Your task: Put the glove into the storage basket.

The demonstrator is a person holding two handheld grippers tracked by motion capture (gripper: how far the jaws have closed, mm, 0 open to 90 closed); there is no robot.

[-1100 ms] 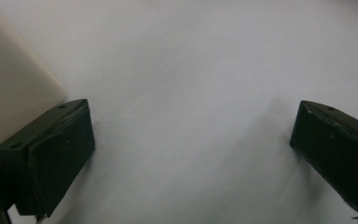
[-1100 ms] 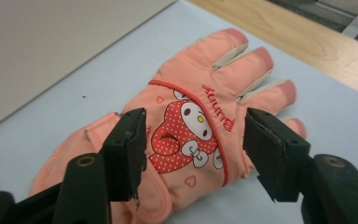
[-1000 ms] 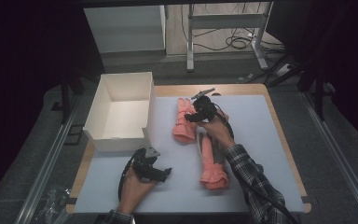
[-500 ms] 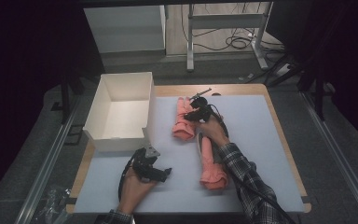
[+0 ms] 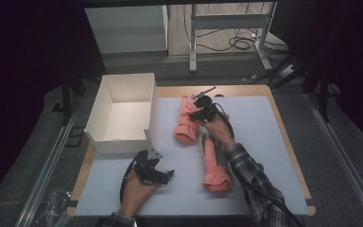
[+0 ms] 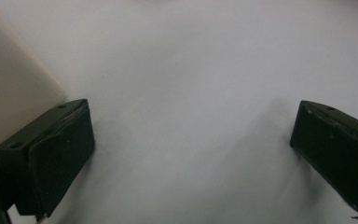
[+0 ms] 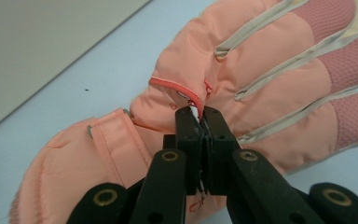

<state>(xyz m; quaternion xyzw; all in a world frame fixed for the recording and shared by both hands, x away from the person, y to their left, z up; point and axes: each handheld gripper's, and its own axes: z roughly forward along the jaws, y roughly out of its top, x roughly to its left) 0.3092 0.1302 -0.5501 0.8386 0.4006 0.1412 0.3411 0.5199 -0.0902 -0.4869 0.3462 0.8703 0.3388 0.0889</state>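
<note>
Salmon glove (image 7: 242, 79) beside the white box (image 5: 123, 113) is pinched by the right gripper (image 7: 200, 116), jaws just closed; both gloves remain unboxed, left gripper (image 6: 191, 140) released.

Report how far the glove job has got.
Done: nothing packed; the white box holds no glove. In hand: the right hand-held gripper has just closed, pinching the far glove. The left hand-held gripper rests open on the table. Left: probably both gloves, including the near glove.

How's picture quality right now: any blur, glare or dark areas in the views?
High view: mat lit, surroundings dark. Left gripper view: soft focus, faint jaw shadows on the mat. Right gripper view: sharp on the right gripper pinching the pink glove, no glare.
</note>
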